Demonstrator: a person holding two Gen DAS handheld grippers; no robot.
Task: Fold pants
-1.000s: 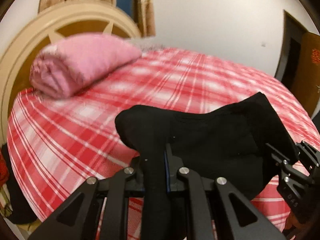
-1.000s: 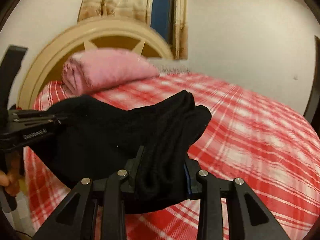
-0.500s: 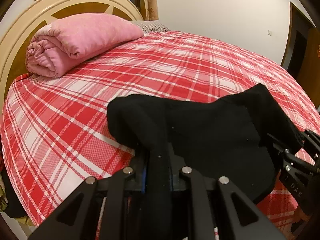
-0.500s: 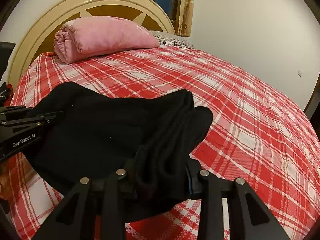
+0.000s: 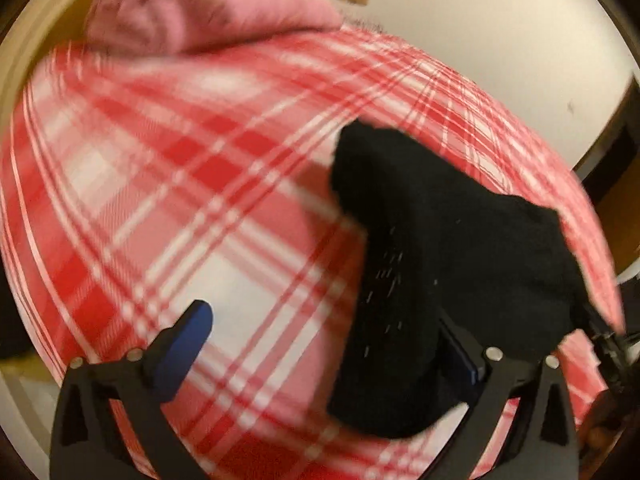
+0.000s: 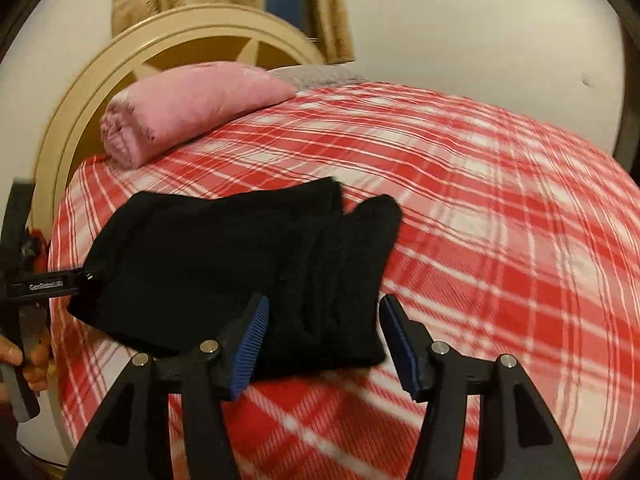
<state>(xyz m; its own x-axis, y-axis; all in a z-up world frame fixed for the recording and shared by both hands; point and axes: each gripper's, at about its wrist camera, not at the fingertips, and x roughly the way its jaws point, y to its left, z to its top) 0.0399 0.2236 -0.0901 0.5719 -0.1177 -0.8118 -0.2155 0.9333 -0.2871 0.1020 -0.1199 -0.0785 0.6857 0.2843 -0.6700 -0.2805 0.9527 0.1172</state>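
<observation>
Folded black fabric pants lie on a red-and-white plaid bed. Left gripper fingers are opening wide; right gripper fingers are opening, pants between them but not pressed.

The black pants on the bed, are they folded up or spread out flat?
Folded. The black pants lie as a thick, layered bundle on the red plaid bed, with stacked edges showing.
</observation>
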